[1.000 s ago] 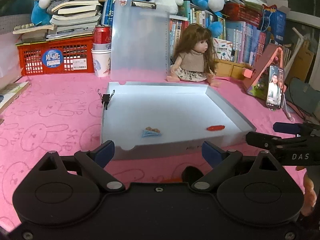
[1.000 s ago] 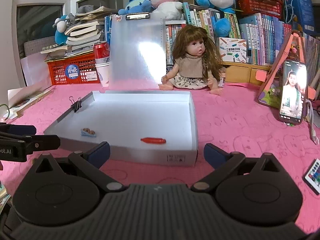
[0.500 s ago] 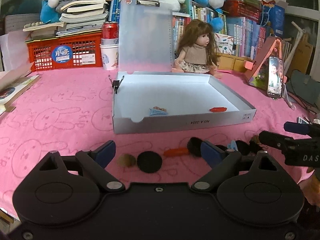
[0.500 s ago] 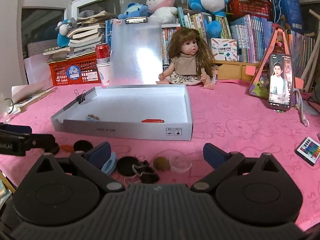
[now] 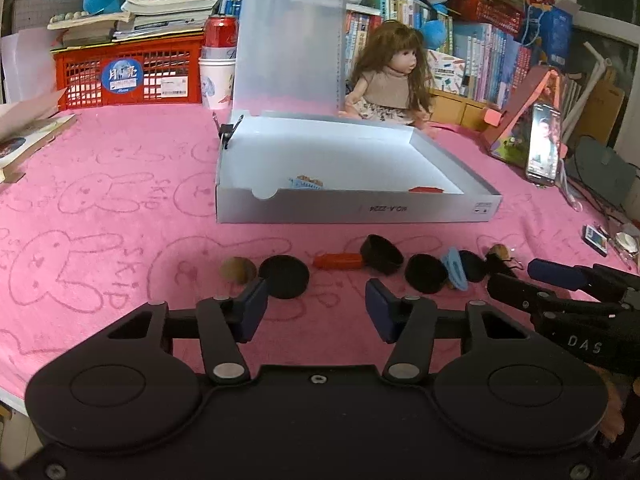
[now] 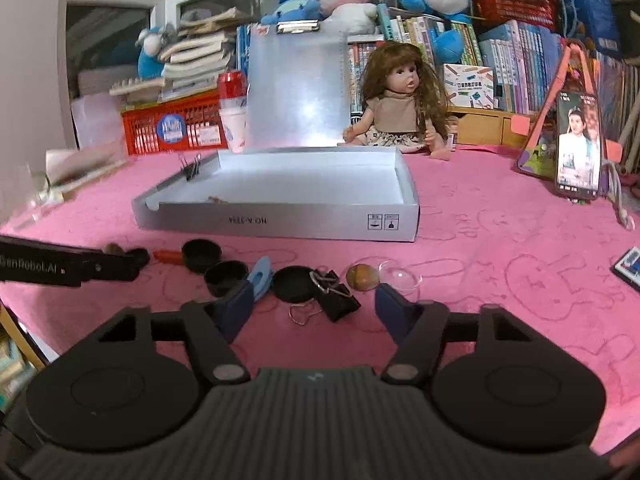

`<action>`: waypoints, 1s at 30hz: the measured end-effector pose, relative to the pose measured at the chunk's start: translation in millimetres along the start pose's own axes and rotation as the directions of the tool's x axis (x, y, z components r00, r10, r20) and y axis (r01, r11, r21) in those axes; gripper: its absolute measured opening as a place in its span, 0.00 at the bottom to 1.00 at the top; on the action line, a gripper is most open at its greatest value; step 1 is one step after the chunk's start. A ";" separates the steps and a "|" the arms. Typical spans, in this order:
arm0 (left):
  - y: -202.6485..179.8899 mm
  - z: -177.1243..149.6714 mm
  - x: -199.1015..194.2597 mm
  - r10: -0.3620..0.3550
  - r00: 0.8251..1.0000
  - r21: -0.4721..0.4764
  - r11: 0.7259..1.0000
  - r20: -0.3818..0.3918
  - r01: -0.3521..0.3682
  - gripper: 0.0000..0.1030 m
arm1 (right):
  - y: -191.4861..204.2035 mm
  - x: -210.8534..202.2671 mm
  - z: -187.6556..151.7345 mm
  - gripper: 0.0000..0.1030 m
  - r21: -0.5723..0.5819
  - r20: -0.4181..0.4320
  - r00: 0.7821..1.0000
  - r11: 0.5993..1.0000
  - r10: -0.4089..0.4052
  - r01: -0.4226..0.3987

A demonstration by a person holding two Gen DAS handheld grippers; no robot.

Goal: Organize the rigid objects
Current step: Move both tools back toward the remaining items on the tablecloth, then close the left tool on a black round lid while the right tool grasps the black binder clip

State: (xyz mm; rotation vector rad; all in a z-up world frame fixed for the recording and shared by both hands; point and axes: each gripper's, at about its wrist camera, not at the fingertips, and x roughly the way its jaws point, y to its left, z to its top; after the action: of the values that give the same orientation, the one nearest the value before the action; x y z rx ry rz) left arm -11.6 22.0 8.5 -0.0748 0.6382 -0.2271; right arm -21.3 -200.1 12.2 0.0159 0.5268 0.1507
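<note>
A shallow white box [image 5: 360, 210] [image 6: 280, 222] stands open on the pink cloth, with a small blue-and-brown item [image 5: 306, 182] and a red piece [image 5: 426, 189] inside. In front of it lies a row of small things: a brown nut [image 5: 237, 270], black lids [image 5: 285, 276] [image 6: 297, 283], a red carrot-shaped piece [image 5: 338, 261], a black cup [image 5: 381, 254], a blue clip [image 5: 454, 273] [image 6: 260, 278], a black binder clip [image 6: 338, 300], a second nut [image 6: 362, 277] and a clear lid [image 6: 400, 278]. My left gripper [image 5: 316, 310] and right gripper [image 6: 316, 306] are open and empty, just short of the row.
A doll [image 5: 394, 76], an upright clear clipboard [image 5: 288, 48], a red basket [image 5: 128, 72], a soda can on a cup [image 5: 218, 60] and books stand behind the box. A phone on a stand [image 5: 543, 148] and a remote [image 6: 628, 268] are at the right.
Both grippers have pulled back from the box toward the near edge of the cloth. The row of small objects in front of the box has come into view. Both stay open.
</note>
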 end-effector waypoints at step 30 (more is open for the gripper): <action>-13.4 -5.6 21.7 0.110 0.991 0.089 0.989 0.070 -0.116 0.29 | 1.6 14.2 -0.9 0.27 -0.053 0.005 1.000 0.999 -0.006 0.006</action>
State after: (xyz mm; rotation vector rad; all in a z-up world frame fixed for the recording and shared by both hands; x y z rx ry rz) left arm -0.5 3.8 -6.8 0.0435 0.5643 -0.1437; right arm -9.9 -196.4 4.5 -0.0369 0.5182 0.1589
